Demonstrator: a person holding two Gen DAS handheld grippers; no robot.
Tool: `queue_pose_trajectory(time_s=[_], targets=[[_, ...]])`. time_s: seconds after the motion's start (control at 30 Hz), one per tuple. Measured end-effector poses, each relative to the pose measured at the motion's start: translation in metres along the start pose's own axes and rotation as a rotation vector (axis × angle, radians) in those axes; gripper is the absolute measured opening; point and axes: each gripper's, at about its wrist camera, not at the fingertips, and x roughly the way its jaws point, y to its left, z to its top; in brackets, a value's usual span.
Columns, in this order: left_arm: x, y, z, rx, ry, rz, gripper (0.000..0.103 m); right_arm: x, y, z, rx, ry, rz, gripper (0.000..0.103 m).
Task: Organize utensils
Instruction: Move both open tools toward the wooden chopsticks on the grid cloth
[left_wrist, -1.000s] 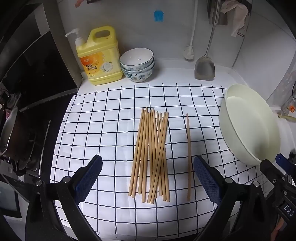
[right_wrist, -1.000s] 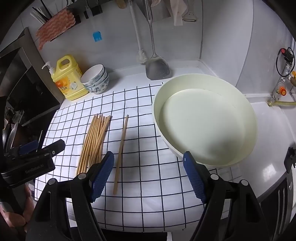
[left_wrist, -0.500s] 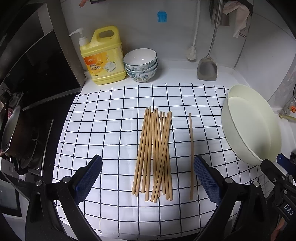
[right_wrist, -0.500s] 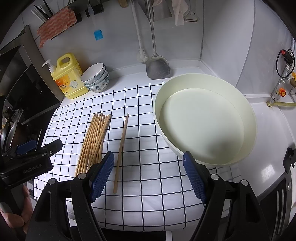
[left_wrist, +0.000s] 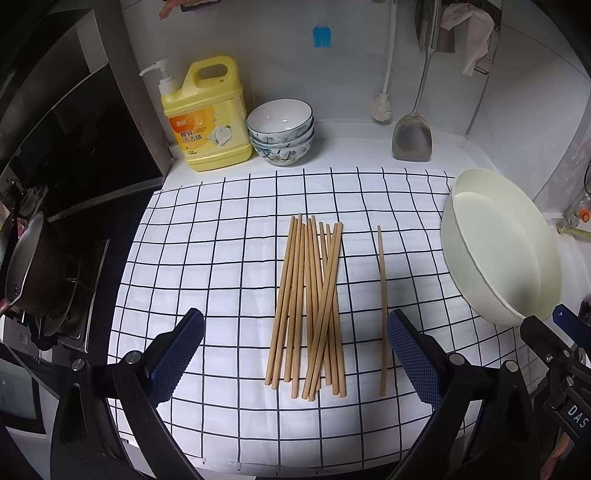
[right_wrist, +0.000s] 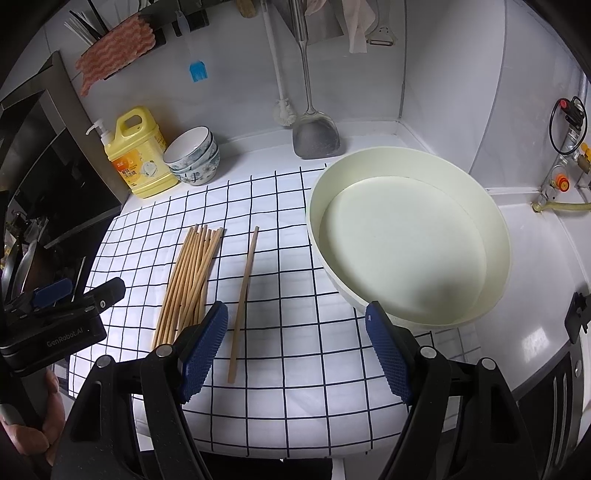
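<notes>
Since the earlier frame our view has crept slightly back, nothing else shifting. Left gripper (left_wrist: 295, 354) jaws wide, empty, over the chopstick bundle (left_wrist: 308, 306); the single chopstick (left_wrist: 382, 310) lies at 3 o'clock. Crossed sticks may scatter when pinched. Right gripper (right_wrist: 295, 347), wide too, alone shows the whole basin (right_wrist: 476, 221).
</notes>
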Motion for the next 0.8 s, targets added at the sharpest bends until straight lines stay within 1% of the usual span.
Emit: queue_pose_trajectory(time_s=[0.8], targets=[[-0.0081,0.0009,-0.0063,0.003,-0.007,0.003,0.097,-0.0071,0.0014,-0.0053,-0.004,-0.008,0.005,0.073]])
